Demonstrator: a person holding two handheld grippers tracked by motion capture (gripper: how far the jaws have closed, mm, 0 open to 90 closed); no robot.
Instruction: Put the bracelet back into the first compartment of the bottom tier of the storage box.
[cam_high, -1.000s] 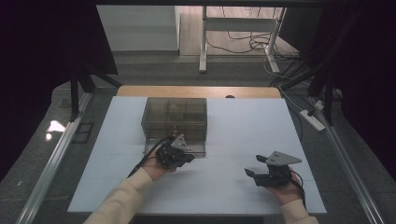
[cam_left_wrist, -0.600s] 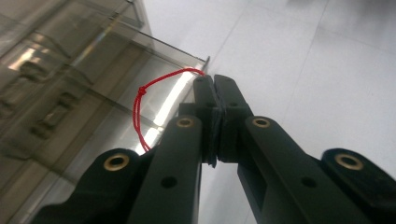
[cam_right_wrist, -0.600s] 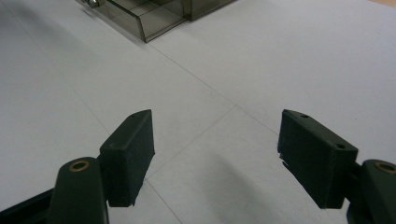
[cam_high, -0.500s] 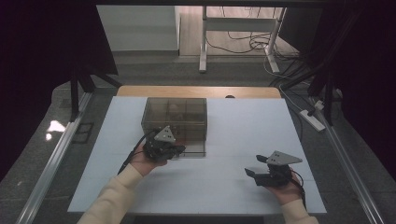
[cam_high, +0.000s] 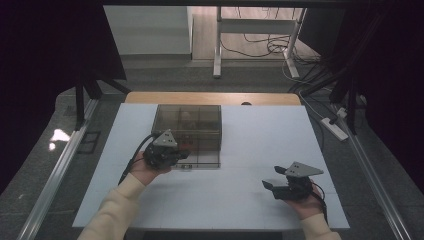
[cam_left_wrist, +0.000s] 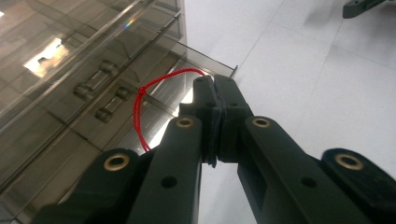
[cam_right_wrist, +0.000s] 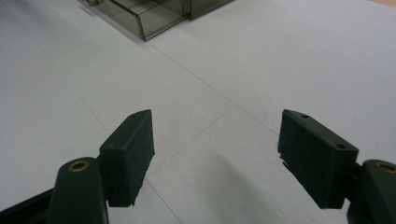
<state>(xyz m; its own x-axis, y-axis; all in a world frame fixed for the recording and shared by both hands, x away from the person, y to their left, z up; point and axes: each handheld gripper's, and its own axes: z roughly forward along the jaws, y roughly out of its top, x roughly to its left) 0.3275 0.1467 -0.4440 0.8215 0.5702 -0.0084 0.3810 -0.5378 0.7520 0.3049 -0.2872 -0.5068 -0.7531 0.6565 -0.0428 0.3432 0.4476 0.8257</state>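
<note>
1. My counter (cam_high: 260, 150) is white with faint seams, under a wooden far edge; beyond it I see grey floor, a desk frame and loose cables.
2. One smoky clear drawer box (cam_high: 189, 125) stands left of centre, its bottom drawer (cam_high: 200, 159) pulled out toward me.
3. One red string loop (cam_left_wrist: 140, 105) hangs at that drawer — my left gripper (cam_high: 181, 153) has its fingers clenched on it.
4. My right gripper (cam_high: 270, 186) rests well apart, fingers released.
</note>
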